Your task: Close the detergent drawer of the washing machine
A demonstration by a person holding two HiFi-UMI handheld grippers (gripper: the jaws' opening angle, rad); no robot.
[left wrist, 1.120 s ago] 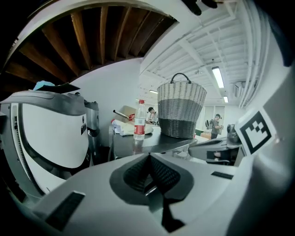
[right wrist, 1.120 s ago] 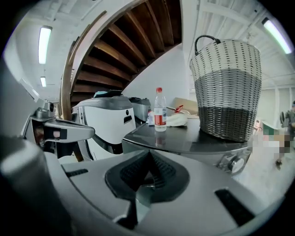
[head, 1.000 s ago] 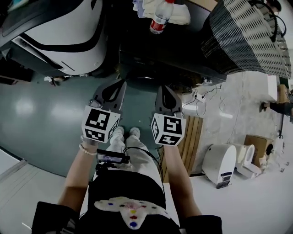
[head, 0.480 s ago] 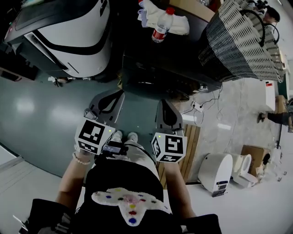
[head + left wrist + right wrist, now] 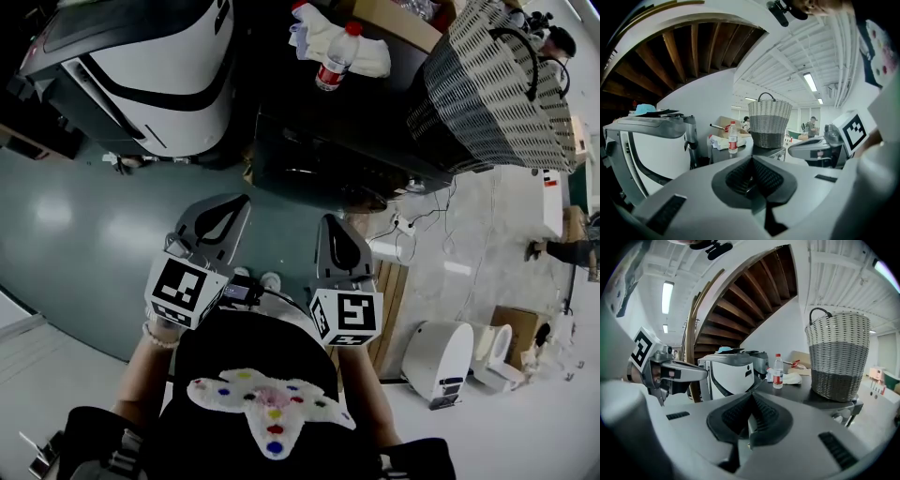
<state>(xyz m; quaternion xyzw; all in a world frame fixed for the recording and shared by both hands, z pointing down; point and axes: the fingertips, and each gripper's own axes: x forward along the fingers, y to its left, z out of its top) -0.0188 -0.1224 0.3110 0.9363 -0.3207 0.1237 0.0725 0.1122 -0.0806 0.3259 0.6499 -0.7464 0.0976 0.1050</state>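
Left gripper (image 5: 236,201), right gripper (image 5: 331,222), both closed, empty

The head camera sits above the person and looks steeply down over the body, onto the left gripper (image 5: 230,204), the right gripper (image 5: 335,225) and the floor (image 5: 84,225). The table (image 5: 309,108) lies at the top of its picture. Each gripper camera sits just behind its own jaws, very near them, and looks almost level toward that table. All three views share the bottle (image 5: 337,58), the basket (image 5: 487,84) and the white machine (image 5: 150,66). Each gripper view also catches the other gripper at one side.
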